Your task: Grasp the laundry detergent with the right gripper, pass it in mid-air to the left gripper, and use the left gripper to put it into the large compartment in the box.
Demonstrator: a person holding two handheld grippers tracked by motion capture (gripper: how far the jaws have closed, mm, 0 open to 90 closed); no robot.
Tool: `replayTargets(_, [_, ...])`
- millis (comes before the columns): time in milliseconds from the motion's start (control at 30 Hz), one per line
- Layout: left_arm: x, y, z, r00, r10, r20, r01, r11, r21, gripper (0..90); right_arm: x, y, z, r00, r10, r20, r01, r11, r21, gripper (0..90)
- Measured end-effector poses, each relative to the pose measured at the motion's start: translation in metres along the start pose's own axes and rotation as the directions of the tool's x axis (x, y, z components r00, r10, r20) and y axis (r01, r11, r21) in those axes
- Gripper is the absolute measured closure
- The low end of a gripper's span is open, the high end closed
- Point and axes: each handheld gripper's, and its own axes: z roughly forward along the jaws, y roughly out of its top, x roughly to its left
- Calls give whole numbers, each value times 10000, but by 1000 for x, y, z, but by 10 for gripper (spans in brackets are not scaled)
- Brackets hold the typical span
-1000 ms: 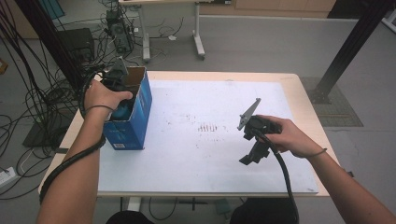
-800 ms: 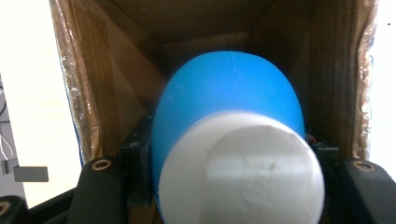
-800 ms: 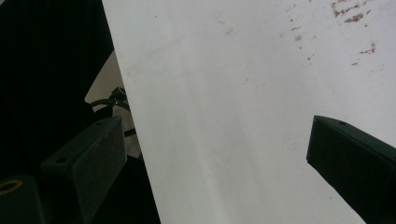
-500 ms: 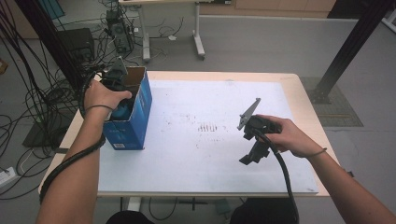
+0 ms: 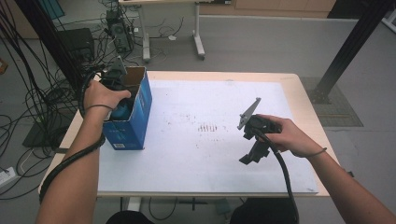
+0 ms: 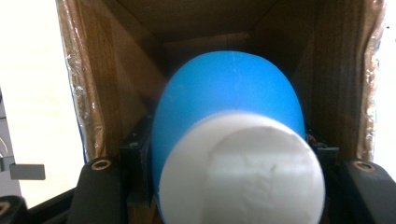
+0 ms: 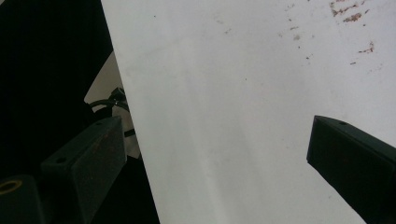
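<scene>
An open blue cardboard box (image 5: 135, 123) stands at the left edge of the white sheet (image 5: 187, 158). My left gripper (image 5: 120, 103) reaches down into it. In the left gripper view the brown inner walls of the box (image 6: 102, 74) surround a round blue object (image 6: 229, 93) with a white cylindrical end (image 6: 243, 177). The left gripper (image 6: 233, 161) is shut on this object, a jaw on each side. My right gripper (image 5: 250, 156) hovers over the right part of the sheet, pointing down. In its own view the right gripper (image 7: 215, 144) is open with only the white sheet (image 7: 233, 70) between the jaws.
Rust-coloured marks (image 5: 208, 127) dot the middle of the sheet. The wooden table (image 5: 306, 100) shows around the sheet's edges. Cables (image 5: 28, 102) crowd the floor at the left. A second table's legs (image 5: 198, 44) stand behind, and a black post (image 5: 350, 46) rises at the right.
</scene>
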Motion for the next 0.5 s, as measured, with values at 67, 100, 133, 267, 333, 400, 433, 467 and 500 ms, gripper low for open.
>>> replayTargets(67, [0,0,0,10000,-32,19,32,10000,-2,375,0,0,0,10000,18,6,-18,10000,-11,42])
replayTargets(100, [0,0,0,10000,-64,31,64,10000,-13,375,0,0,0,10000,9,4,-9,10000,-6,42])
replayTargets(133, [1,0,0,10000,-75,37,75,10000,-19,374,0,0,0,10000,14,-2,-14,10000,-10,42])
replayTargets(267, [1,1,0,10000,-58,23,58,10000,5,375,0,0,0,10000,-11,-10,11,10000,-7,42])
replayTargets(333, [1,1,0,10000,-69,24,69,10000,-4,375,0,1,1,10000,17,1,-17,10000,-23,42])
replayTargets(400, [1,1,0,10000,-80,37,80,10000,20,375,0,0,1,10000,21,-22,-21,10000,-30,42])
replayTargets(433, [1,1,0,9999,-101,41,101,9999,22,375,0,0,1,10000,2,-18,-2,10000,-29,42])
replayTargets(467, [1,1,0,9999,-131,53,130,9999,8,375,0,0,1,10000,0,-17,0,10000,-30,42])
replayTargets(500, [1,1,0,9999,-127,57,127,9999,16,375,0,0,1,10000,2,-19,-2,10000,-35,42])
